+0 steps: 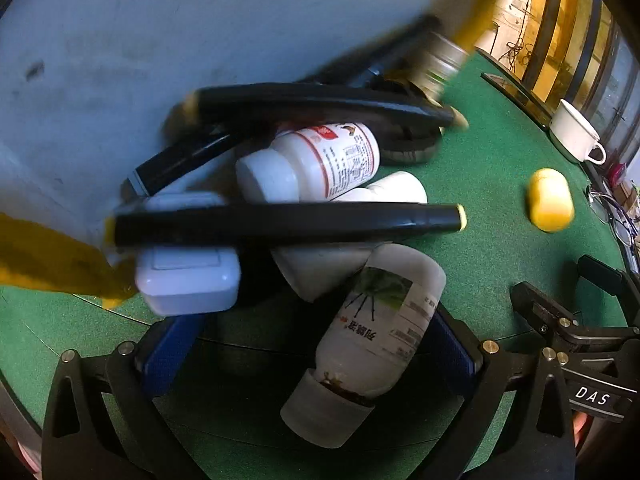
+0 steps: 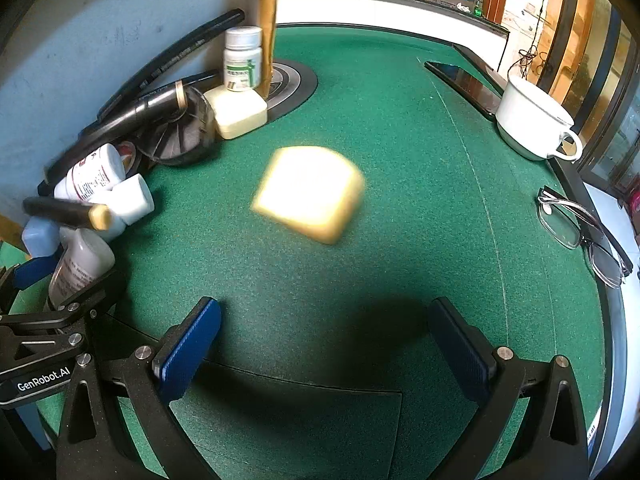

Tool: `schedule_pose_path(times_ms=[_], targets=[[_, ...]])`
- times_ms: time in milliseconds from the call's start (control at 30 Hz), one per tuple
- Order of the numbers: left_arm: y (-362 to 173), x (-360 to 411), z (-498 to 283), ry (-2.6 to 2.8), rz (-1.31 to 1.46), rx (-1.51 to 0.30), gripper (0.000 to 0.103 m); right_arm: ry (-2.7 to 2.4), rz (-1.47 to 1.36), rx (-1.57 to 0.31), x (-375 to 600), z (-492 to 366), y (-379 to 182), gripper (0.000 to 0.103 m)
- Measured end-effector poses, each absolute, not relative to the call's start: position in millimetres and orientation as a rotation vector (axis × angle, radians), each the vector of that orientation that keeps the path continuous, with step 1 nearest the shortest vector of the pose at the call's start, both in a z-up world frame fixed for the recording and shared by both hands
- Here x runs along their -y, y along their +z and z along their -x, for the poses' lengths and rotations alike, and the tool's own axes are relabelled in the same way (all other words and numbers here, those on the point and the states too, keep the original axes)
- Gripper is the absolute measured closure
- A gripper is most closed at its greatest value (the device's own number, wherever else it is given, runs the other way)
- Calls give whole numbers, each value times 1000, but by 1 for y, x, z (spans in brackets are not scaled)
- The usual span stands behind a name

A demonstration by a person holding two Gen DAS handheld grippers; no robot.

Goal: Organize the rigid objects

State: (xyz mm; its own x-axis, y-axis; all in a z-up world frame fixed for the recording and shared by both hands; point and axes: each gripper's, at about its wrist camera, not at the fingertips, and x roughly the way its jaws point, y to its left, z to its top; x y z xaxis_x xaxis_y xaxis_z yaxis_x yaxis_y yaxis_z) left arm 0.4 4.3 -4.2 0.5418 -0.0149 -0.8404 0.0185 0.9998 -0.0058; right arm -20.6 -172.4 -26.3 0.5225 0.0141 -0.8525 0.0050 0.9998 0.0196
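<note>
Right wrist view, yellow block (image 2: 308,194) ahead of open right hand-held gripper (image 2: 324,344)

yellow block (image 2: 310,194): motion-blurred, edges and shape unclear | small bottle (image 1: 434,66): smeared, label unreadable | brown-capped bottle (image 1: 372,328): label print too small to read | glasses (image 1: 610,210): cut by frame edge | left hand-held gripper (image 1: 316,348): finger contact with bottle hidden

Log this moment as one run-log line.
left tool: open around translucent white bottle | right tool: open, empty | blurred yellow block: ahead
</note>
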Motion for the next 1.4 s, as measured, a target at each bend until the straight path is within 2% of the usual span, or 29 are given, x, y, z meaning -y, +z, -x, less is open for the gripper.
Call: schedule_pose_path(times_ms=[1400], targets=[[-2,-3,-1,-19,-5,-998,0,5,-21,-1021,173,23,-27,1]])
